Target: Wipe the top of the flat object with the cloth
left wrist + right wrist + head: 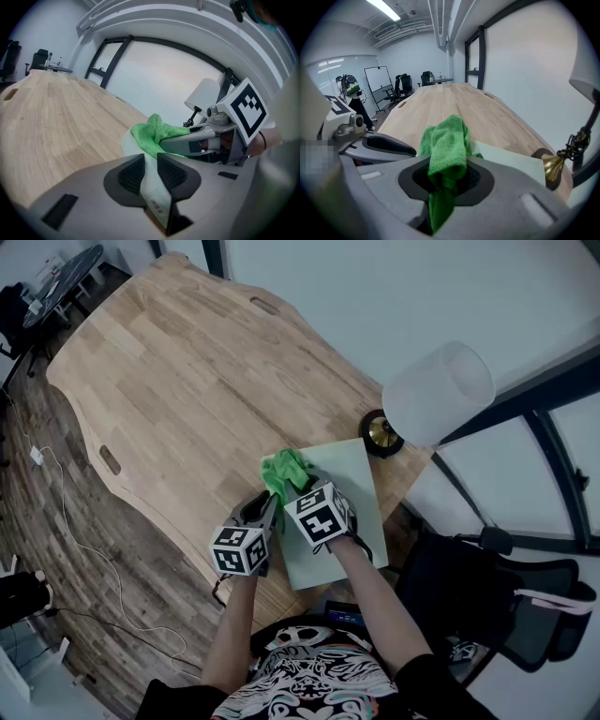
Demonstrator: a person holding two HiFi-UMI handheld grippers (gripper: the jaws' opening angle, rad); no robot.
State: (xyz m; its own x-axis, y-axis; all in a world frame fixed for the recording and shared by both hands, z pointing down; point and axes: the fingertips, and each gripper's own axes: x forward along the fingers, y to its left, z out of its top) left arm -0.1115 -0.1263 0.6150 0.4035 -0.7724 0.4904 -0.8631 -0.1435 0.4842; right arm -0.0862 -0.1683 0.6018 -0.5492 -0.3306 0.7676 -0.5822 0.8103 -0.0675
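A pale green flat board [352, 486] lies on the wooden table [187, 381] by its near edge. My left gripper [271, 509] is shut on the board's left edge. In the left gripper view its jaws [151, 174] pinch the thin board [154, 194], which carries a barcode label. My right gripper [298, 491] is shut on a bunched green cloth [284, 472] that rests on the board's near left part. In the right gripper view the cloth [447, 150] fills the jaws [445, 180] and spills forward over the board [511, 161].
A table lamp with a white shade [438, 392] and a brass base [382, 433] stands just past the board's far corner. A black office chair [497, 587] is at the right of the table's edge. The person's forearms reach in from below.
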